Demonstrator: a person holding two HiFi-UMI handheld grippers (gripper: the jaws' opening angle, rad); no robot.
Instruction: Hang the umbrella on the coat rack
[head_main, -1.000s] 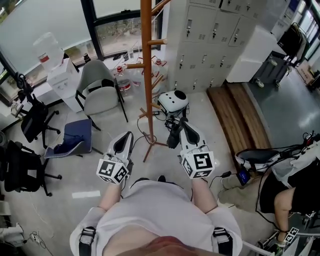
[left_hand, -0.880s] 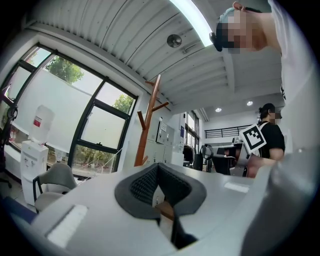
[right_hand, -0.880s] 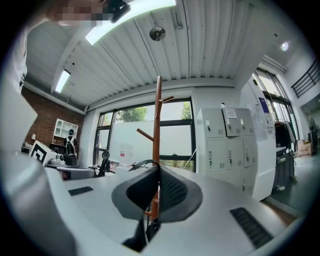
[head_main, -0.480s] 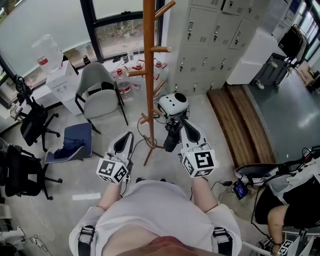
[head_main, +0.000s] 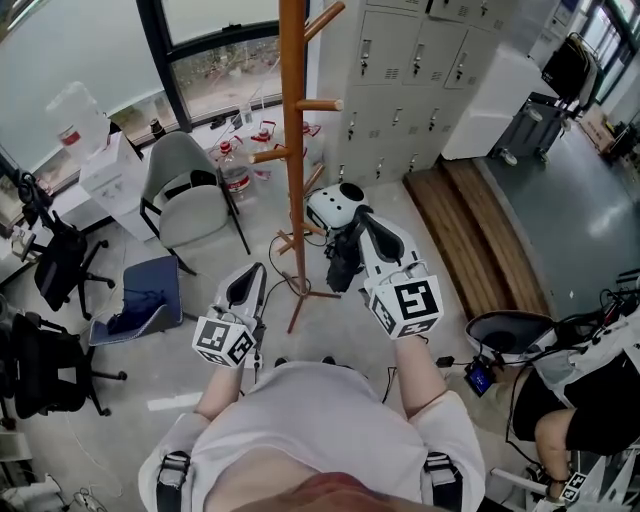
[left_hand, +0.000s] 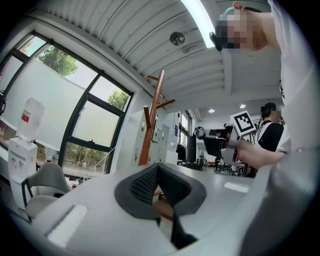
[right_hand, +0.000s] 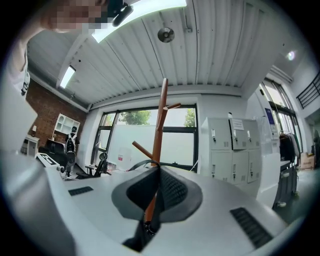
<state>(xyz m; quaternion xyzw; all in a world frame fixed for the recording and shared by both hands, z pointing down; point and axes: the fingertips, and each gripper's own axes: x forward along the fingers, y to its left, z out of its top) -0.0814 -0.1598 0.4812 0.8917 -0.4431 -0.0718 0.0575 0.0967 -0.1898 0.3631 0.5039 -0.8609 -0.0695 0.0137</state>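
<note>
Umbrella (head_main: 343, 268) in right tool (head_main: 361, 221); water bottle (head_main: 76, 105) label (head_main: 68, 134) unreadable

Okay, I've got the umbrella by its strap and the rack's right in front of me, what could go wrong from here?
1. The right gripper pinches only the thin strap, which may slip out and drop the umbrella.
2. The umbrella dangles freely, so it may swing into the rack.
3. The strap's loop looks small and could miss the tip of a peg.
</note>
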